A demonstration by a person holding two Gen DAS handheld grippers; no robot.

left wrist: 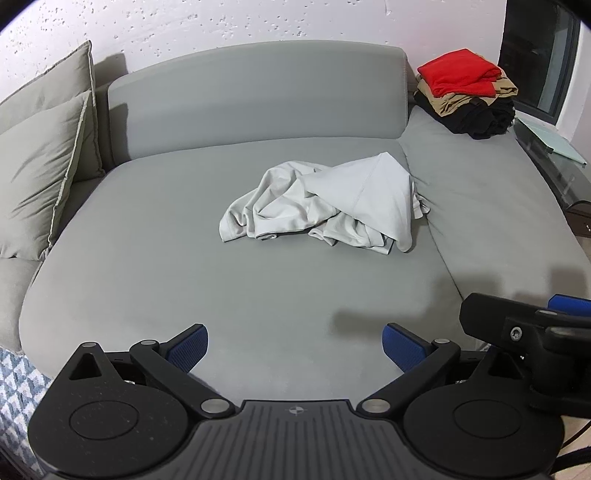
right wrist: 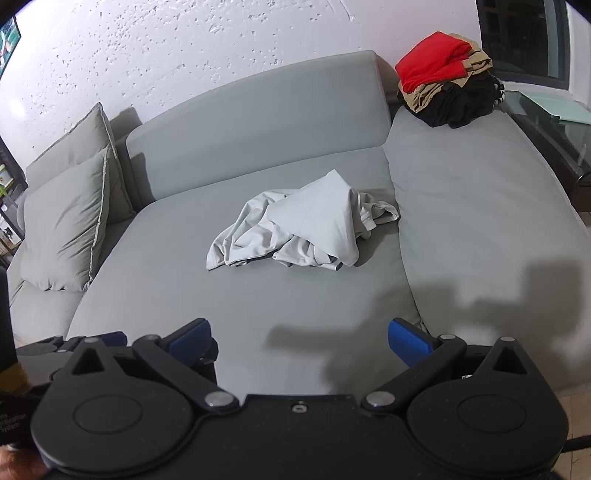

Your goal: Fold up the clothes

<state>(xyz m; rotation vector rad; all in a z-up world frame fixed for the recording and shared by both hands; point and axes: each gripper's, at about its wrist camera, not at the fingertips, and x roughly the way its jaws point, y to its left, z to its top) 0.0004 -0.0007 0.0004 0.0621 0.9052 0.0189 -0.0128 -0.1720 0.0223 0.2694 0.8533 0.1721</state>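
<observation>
Nearest the left wrist camera, the left gripper (left wrist: 295, 347) has its 2 blue-padded fingers (left wrist: 188, 345) spread as wide as they go, with nothing between them but bare cushion. To its right in that view, part of the right gripper (left wrist: 524, 332) juts in at the frame edge, just beside the left one. From the right wrist camera the right gripper (right wrist: 299, 341) is likewise fully spread and empty, its blue pads (right wrist: 408, 341) hanging over the near edge of the seat. Both tools are held above the front of a grey sofa (left wrist: 147, 258), well apart from the clothing. A crumpled pale grey garment (left wrist: 325, 206) lies in a loose heap near the middle of the seat cushion, close to the seam where the main seat meets the chaise section on the right; one broad smooth flap is folded over the top of the bunched fabric beneath it. At the far right corner of the sofa sits a stack of folded clothes (left wrist: 467, 92), red on top, tan under it and black at the bottom. 2 grey pillows (left wrist: 40, 173) lean against the sofa's left end. Behind the sofa stands a white textured wall (left wrist: 221, 26), and a dark window (left wrist: 535, 55) shows at the upper right. Shadows of the tools fall on the cushion ahead of the fingers.
</observation>
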